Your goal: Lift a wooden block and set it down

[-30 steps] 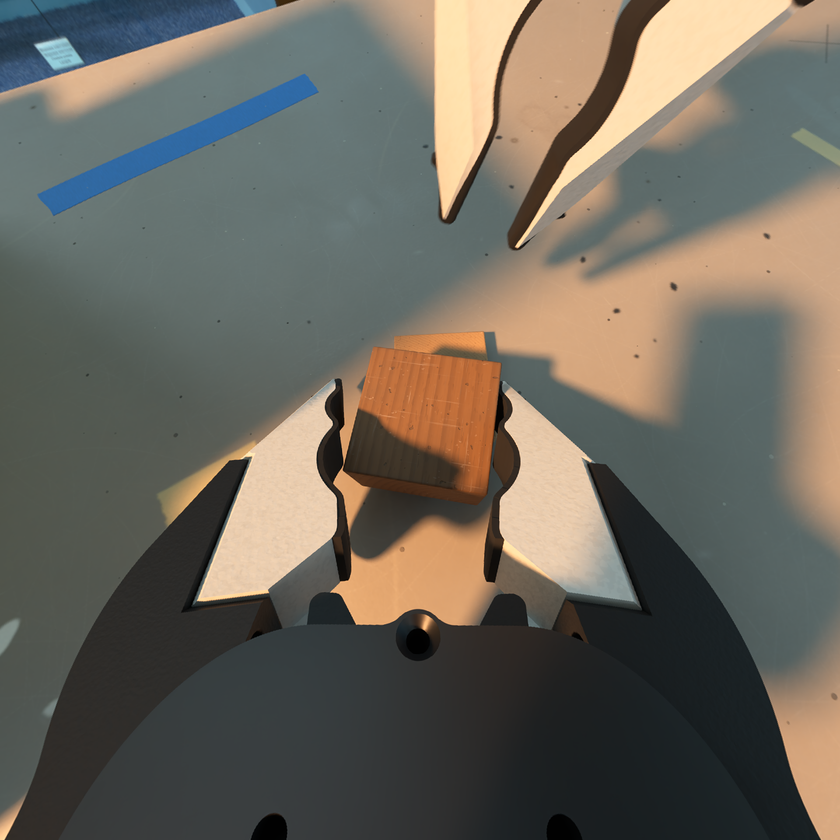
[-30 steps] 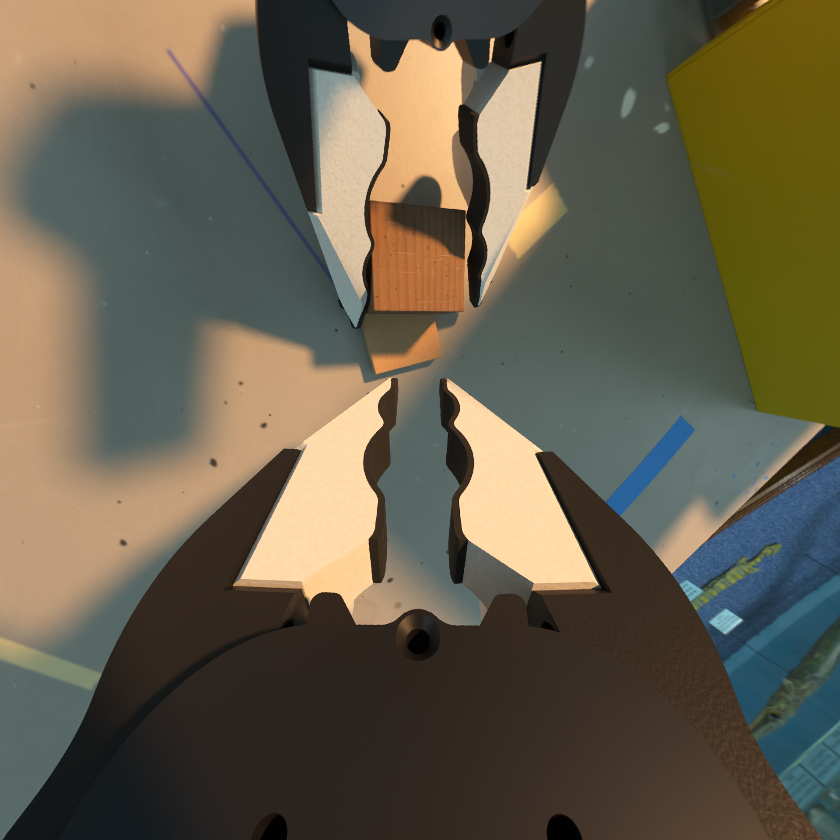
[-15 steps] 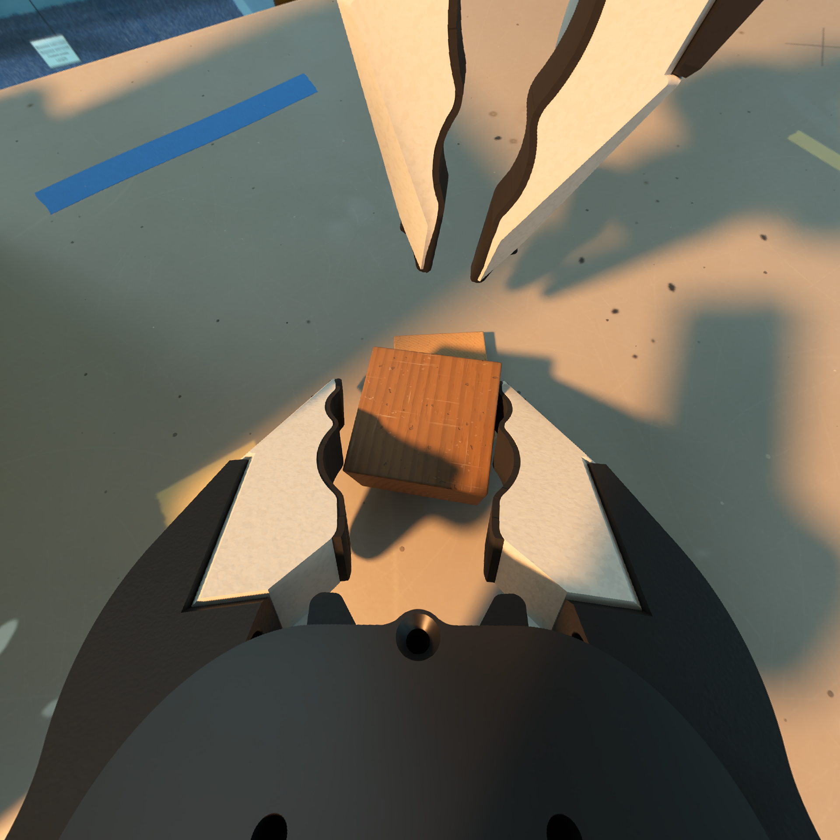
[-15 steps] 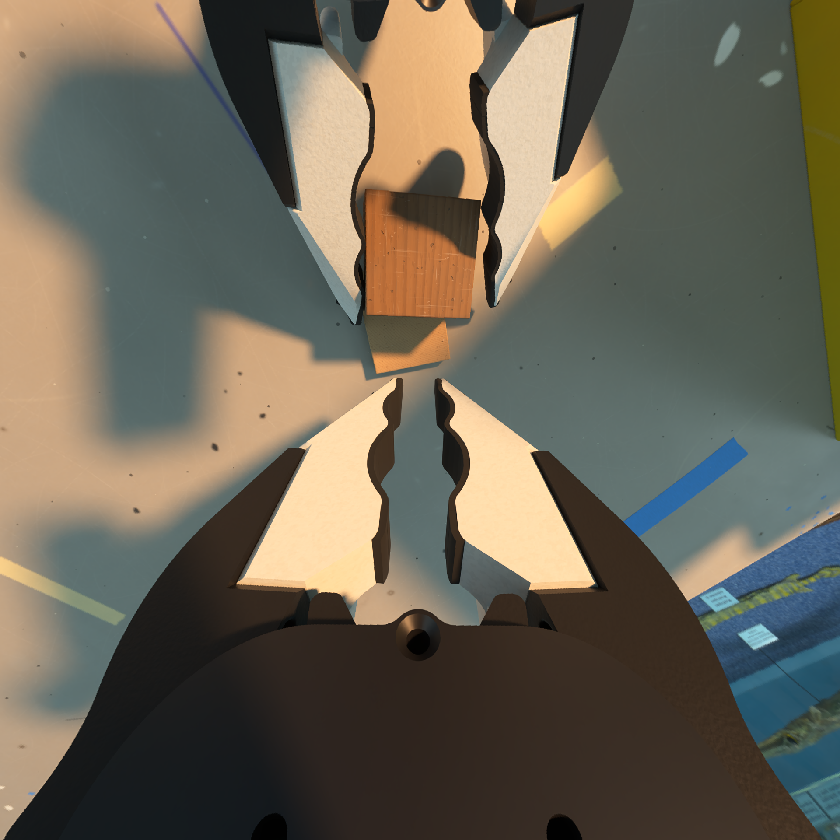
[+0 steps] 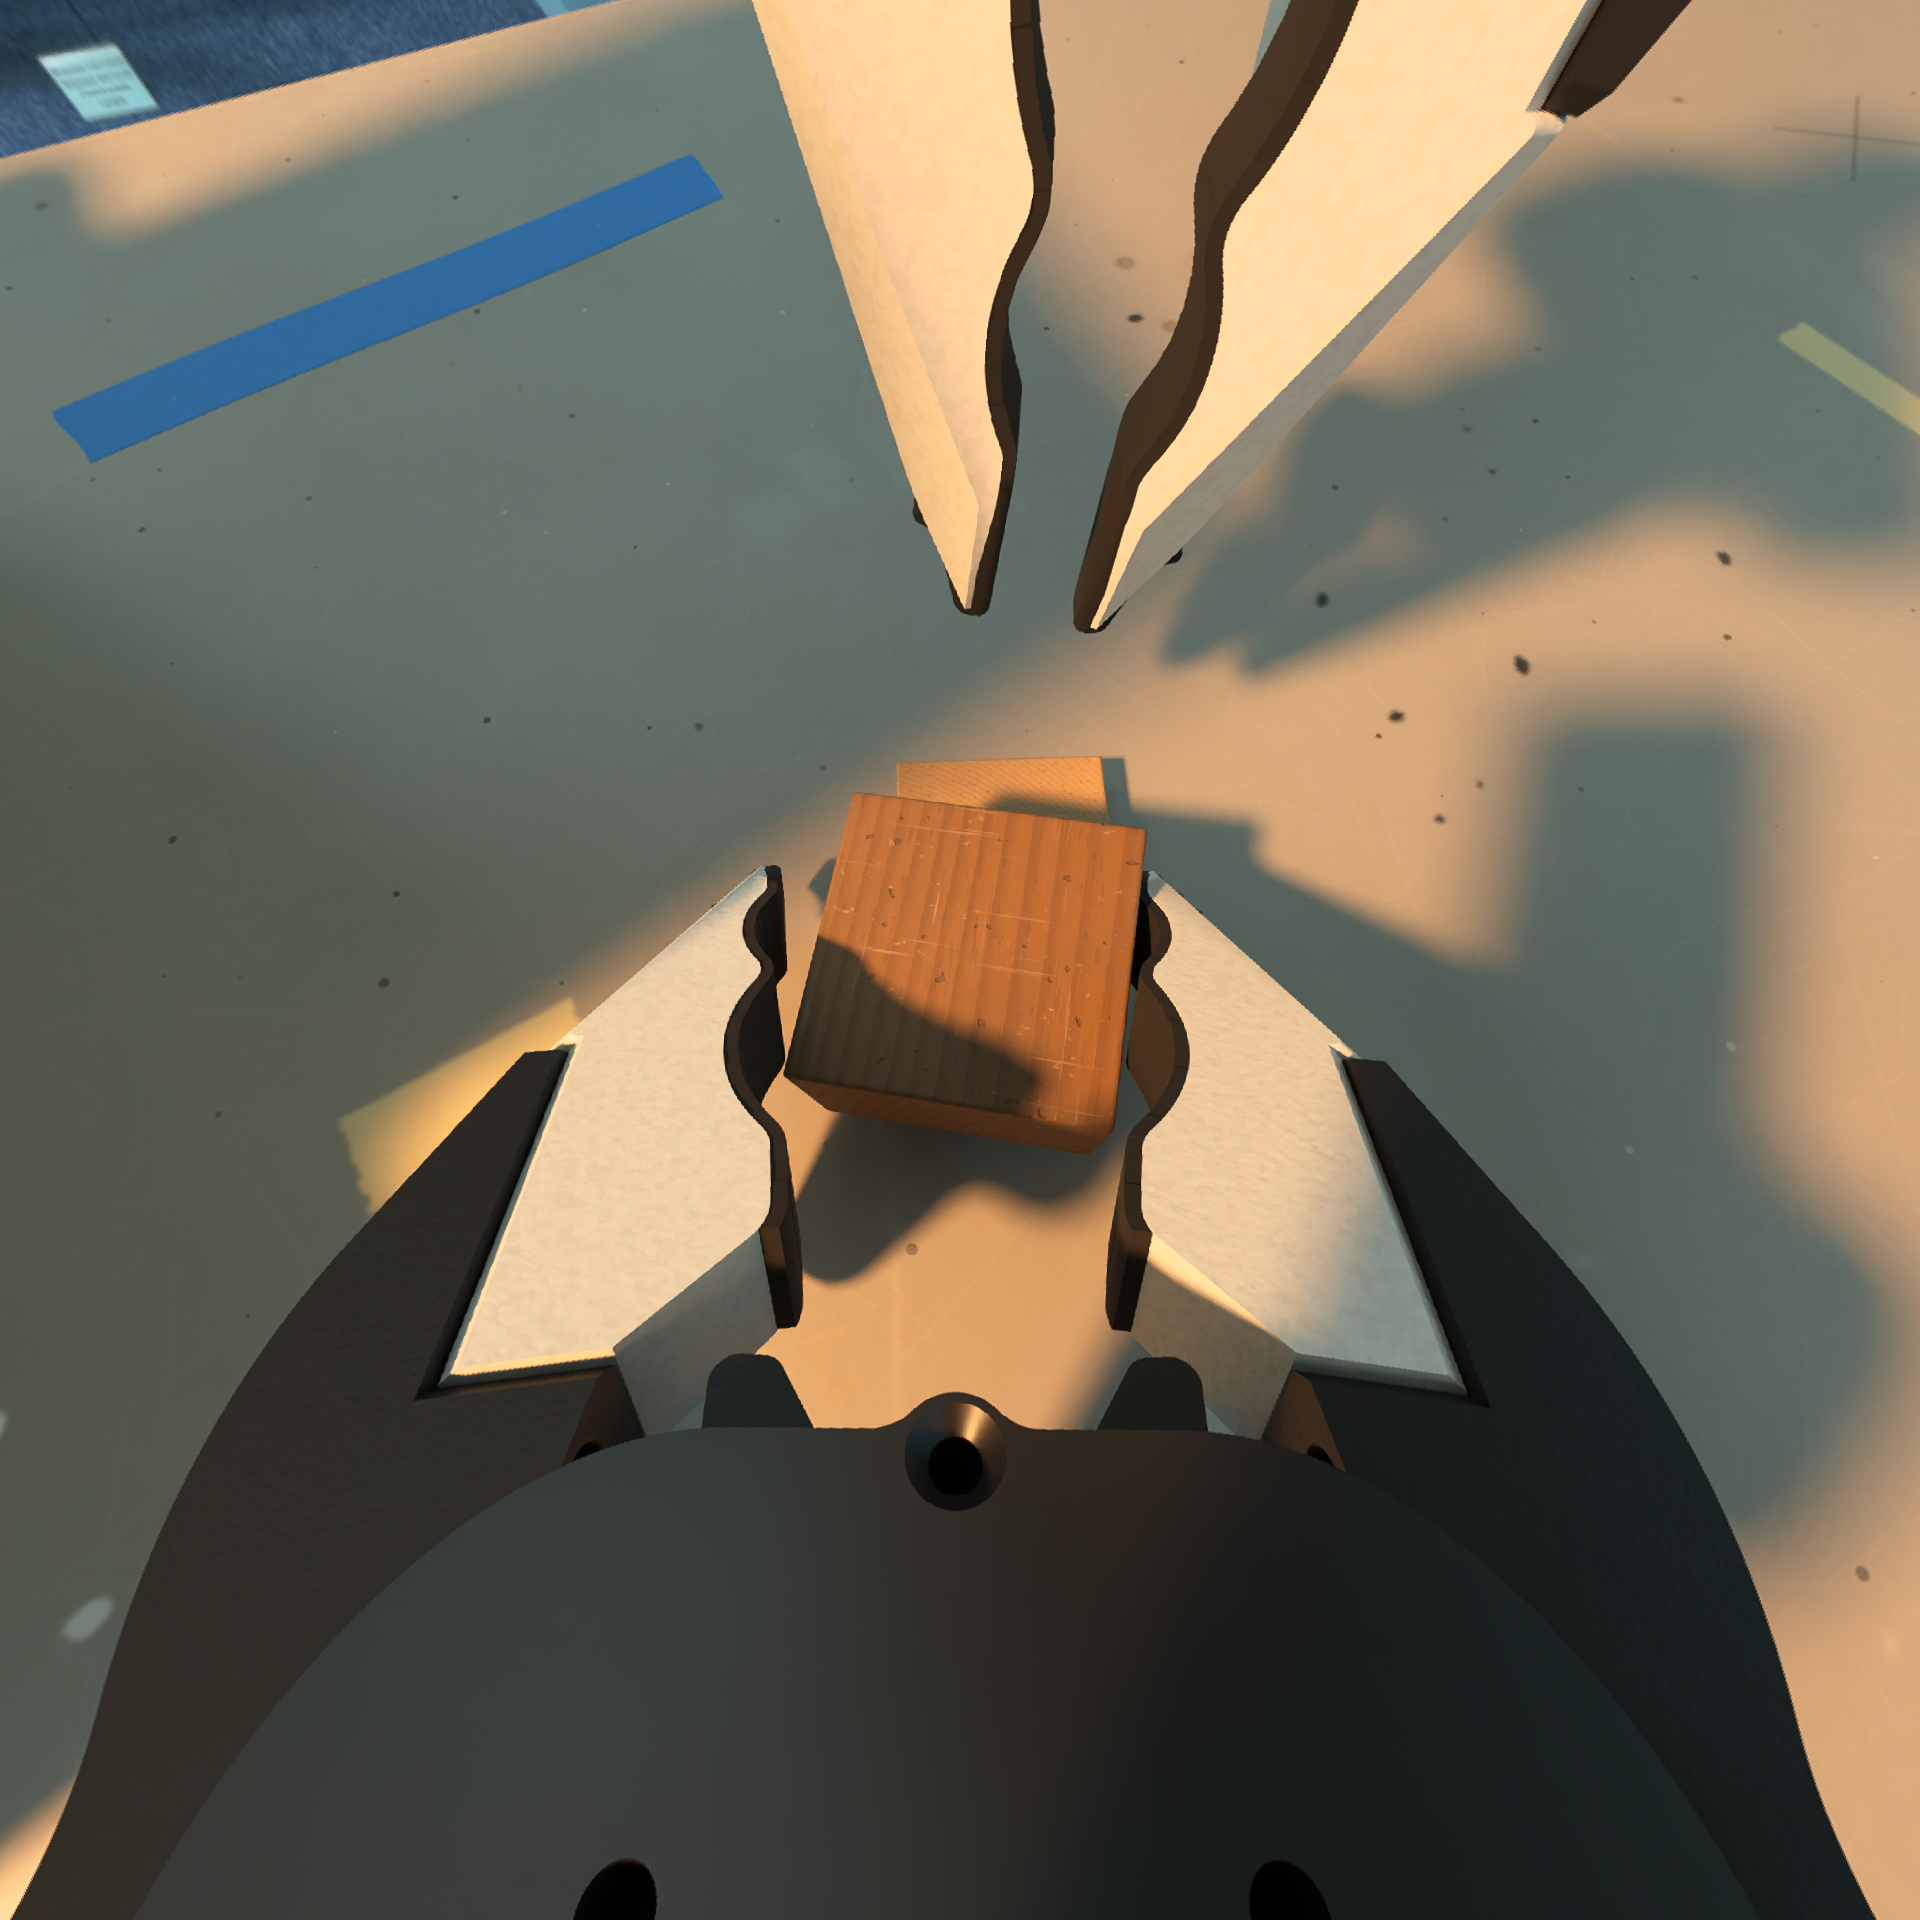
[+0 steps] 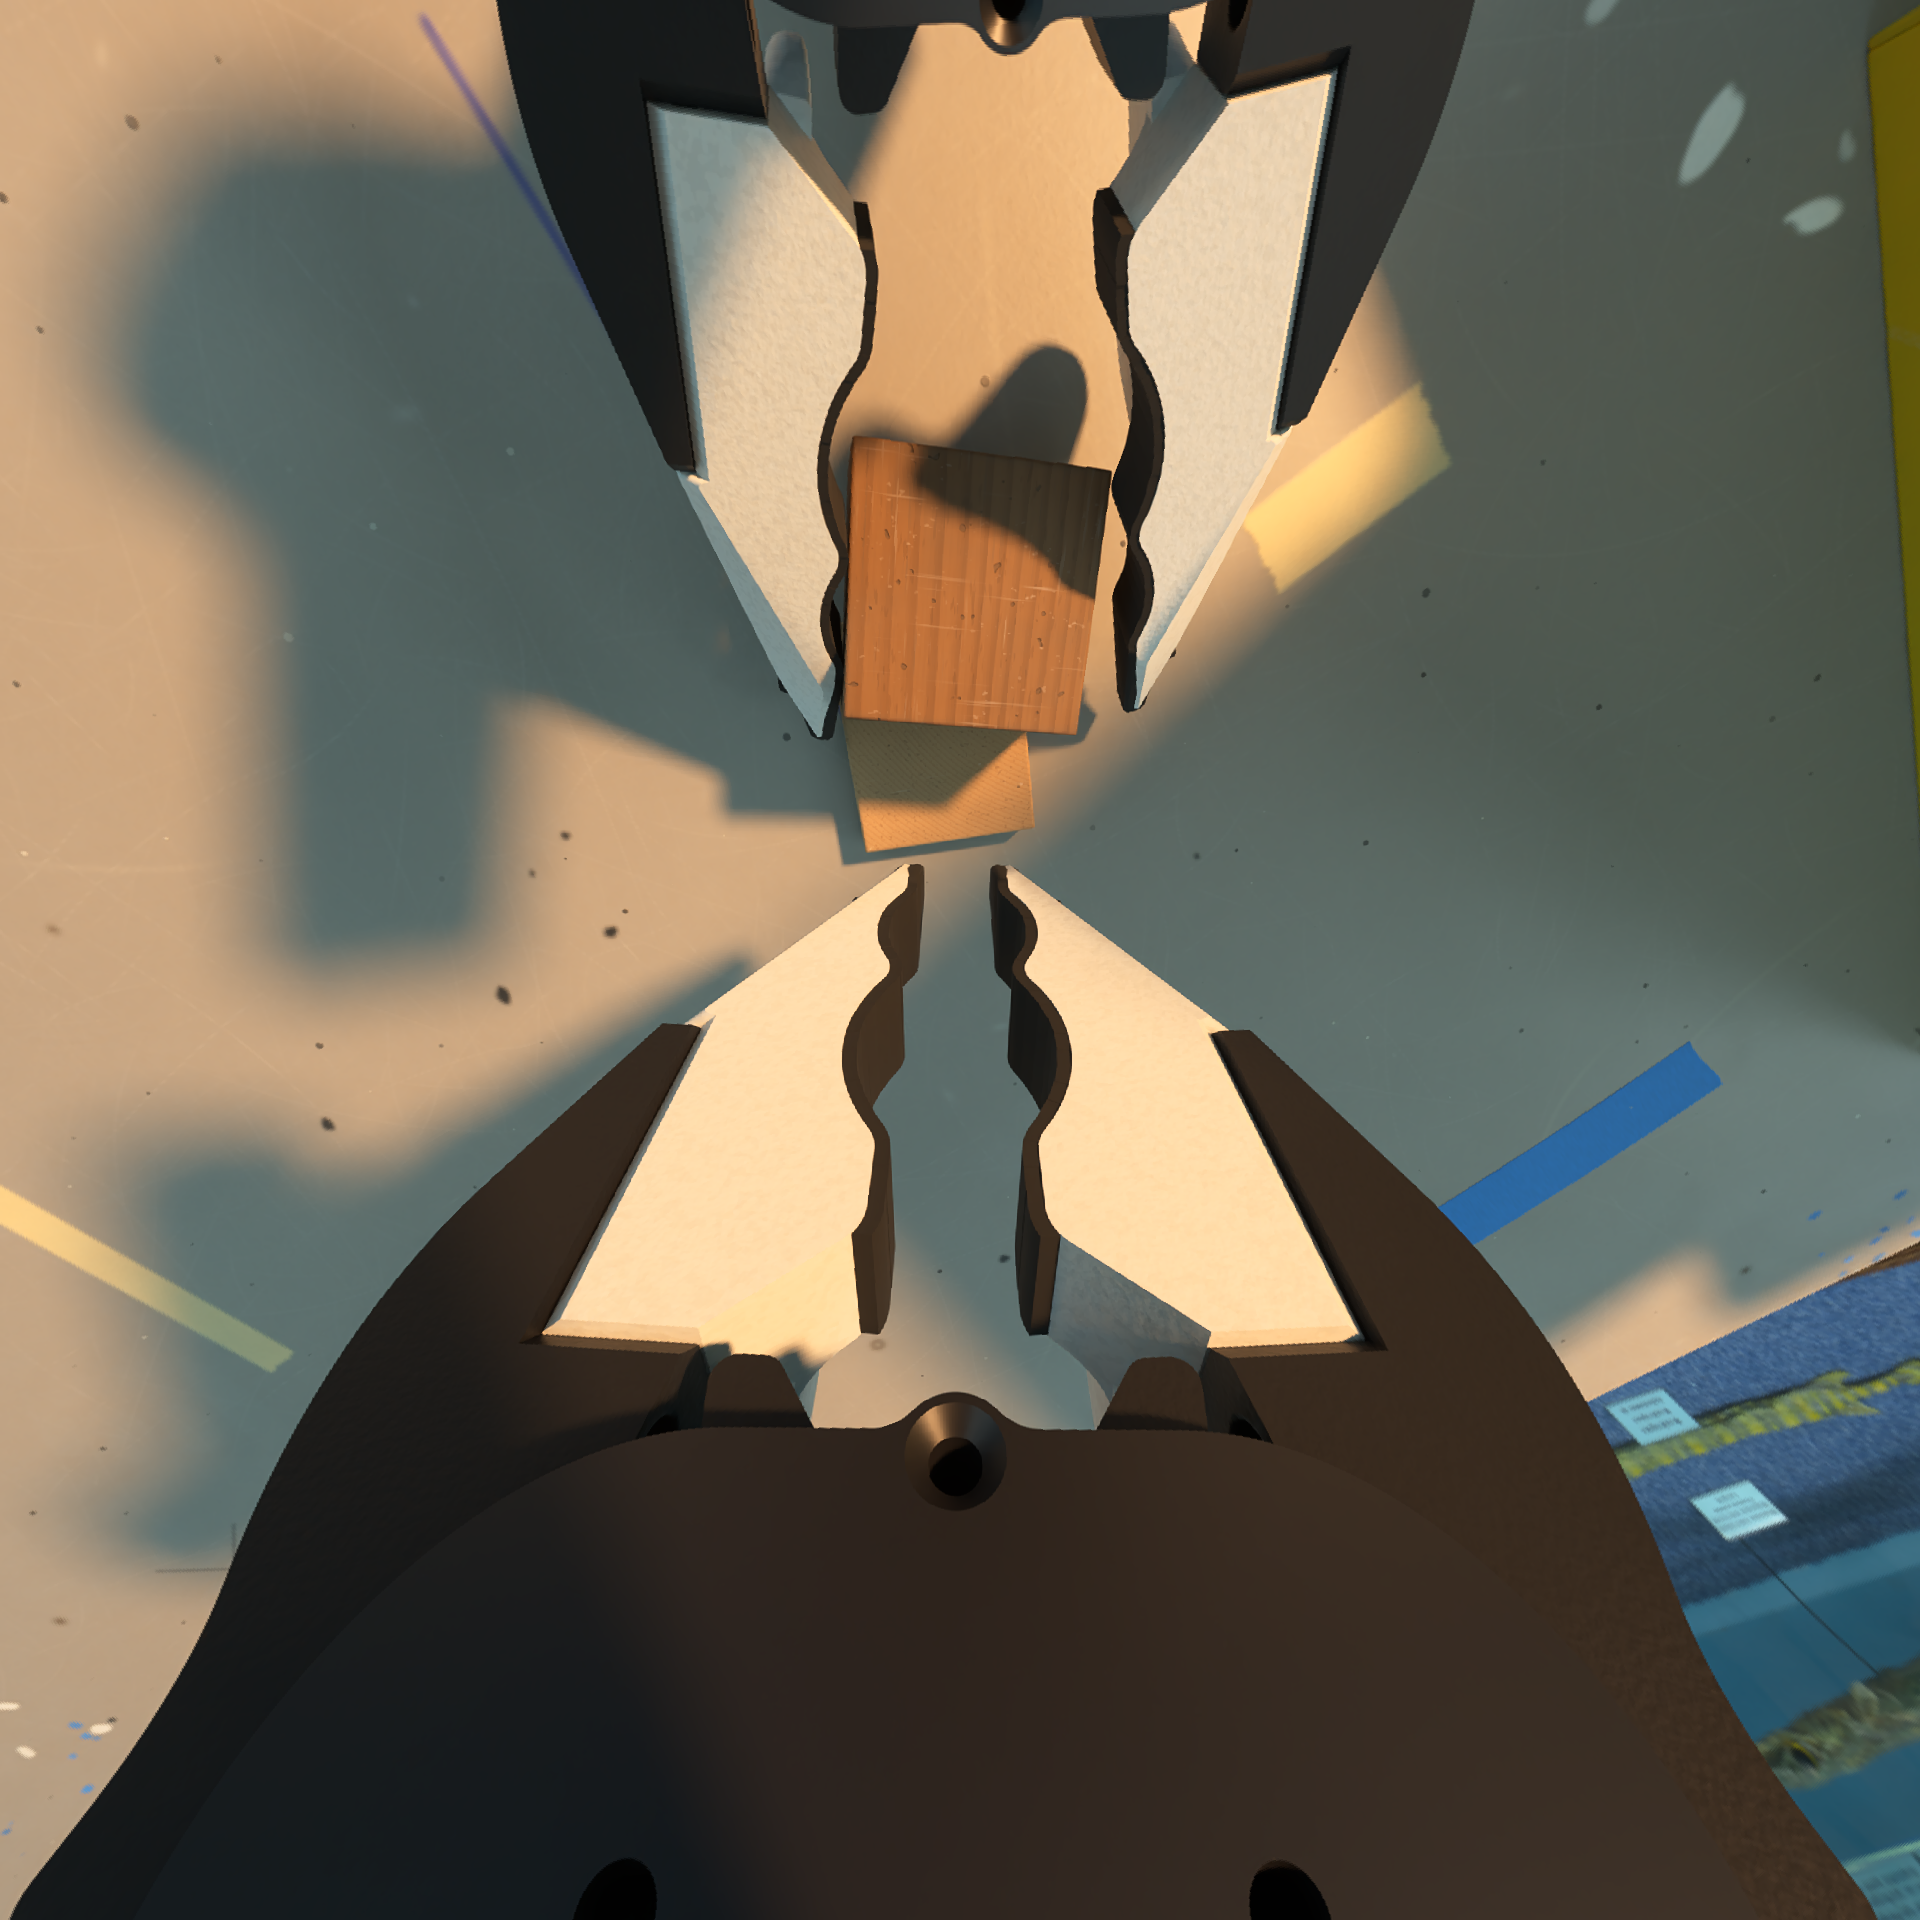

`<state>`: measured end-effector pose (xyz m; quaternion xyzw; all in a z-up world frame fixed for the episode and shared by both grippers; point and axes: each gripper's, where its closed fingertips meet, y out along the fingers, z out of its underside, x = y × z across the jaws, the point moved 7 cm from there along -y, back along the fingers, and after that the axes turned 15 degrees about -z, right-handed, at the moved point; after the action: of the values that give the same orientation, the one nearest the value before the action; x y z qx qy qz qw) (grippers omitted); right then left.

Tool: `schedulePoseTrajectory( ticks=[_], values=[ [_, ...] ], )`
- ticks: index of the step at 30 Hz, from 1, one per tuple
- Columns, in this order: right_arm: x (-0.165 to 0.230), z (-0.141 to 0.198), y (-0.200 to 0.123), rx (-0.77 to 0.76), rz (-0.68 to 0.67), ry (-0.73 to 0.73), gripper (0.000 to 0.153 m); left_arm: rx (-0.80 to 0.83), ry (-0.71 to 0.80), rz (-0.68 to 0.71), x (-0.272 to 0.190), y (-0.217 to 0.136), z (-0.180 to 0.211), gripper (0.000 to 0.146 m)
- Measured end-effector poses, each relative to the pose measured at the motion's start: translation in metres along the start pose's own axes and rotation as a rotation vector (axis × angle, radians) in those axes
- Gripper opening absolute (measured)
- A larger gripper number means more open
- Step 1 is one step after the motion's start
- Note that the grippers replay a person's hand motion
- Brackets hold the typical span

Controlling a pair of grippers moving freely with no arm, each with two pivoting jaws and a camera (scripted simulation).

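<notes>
Left wrist view shows the left gripper (image 5: pixel 956 883) at the lower centre of the frame, its two pale fingers clamped on the wooden block (image 5: pixel 971 971), one finger against each side face. The block sits right between the fingertips, its far edge reaching just past them toward the middle of the frame. It looks square from above, so no long axis can be told. It appears tilted slightly, with the near corner low, and a shadow falls on the table (image 5: pixel 416 727) under it, so I judge it is held just above the surface, though contact cannot be ruled out. Directly beyond the block, peeking out from its far edge, lies a thin tan patch (image 5: pixel 1003 779) flat on the table.

Farther up the frame, the right gripper (image 5: pixel 1029 618) points down toward the block from the top centre, its fingers drawn close with only a narrow gap and nothing between them. Its tips stand apart from the block, with the tan patch between the two.

Right wrist view confirms this from the other side: the right gripper (image 6: pixel 954 873) sits at lower centre, empty, and the block (image 6: pixel 971 592) lies straight ahead above it, still beyond its tips.

A blue tape strip (image 5: pixel 384 307) lies at the upper left, well apart from everything.

The left gripper is plainly the one in charge; the setting-down turns on lowering the block straight onto the table.
</notes>
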<state>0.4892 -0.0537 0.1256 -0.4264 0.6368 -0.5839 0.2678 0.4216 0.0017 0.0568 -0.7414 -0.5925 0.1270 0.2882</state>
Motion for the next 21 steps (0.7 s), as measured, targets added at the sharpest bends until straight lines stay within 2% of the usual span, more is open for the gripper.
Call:
schedulePoseTrajectory(
  ticks=[14,21],
  values=[
    [0.002,0.0025,-0.0023,-0.048,-0.032,-0.006,0.012,0.086,0.042,-0.029,-0.0057,0.001,-0.0044,0.065],
    [0.0017,0.0067,-0.0066,-0.119,-0.036,-0.005,0.012,0.098,0.027,-0.018,-0.006,-0.0008,-0.0071,0.065]
  ],
)
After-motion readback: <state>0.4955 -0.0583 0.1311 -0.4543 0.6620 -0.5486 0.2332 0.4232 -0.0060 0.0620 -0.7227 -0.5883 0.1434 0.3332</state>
